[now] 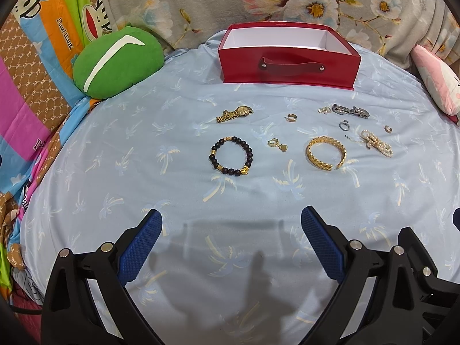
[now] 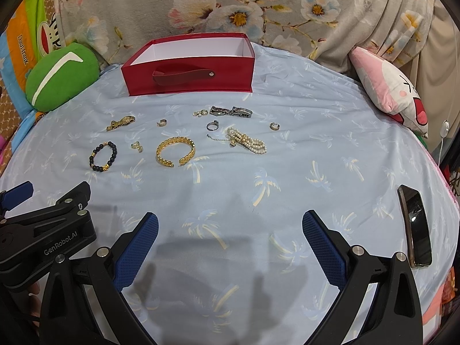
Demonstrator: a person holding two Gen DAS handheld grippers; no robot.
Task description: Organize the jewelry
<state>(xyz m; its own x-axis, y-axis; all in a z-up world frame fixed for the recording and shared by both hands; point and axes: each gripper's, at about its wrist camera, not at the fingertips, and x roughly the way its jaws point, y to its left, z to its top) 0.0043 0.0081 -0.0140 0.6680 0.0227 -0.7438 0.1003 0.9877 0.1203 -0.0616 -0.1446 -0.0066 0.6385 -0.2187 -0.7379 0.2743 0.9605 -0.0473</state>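
A red box point(image 1: 287, 66) point(image 2: 189, 82) with a white inside stands open and empty at the back of the light blue bedsheet point(image 1: 230, 201). In front of it lies scattered jewelry: a gold watch point(image 1: 235, 113) point(image 2: 120, 123), a black bead bracelet point(image 1: 231, 155) point(image 2: 103, 156), a gold cuff bangle point(image 1: 326, 152) point(image 2: 176, 151), a pearl bracelet point(image 1: 376, 143) point(image 2: 247, 141), a silver link bracelet point(image 1: 349, 111) point(image 2: 231, 111) and several small rings and earrings. My left gripper point(image 1: 231, 214) and right gripper point(image 2: 230, 218) hover open near the front, well short of the jewelry, holding nothing.
A green cushion point(image 1: 118, 61) sits at the back left and a pink plush pillow point(image 2: 391, 89) at the back right. A phone point(image 2: 415, 227) lies on the sheet right of my right gripper. The left gripper's body point(image 2: 43, 230) shows in the right wrist view. Floral fabric point(image 1: 258, 0) hangs behind.
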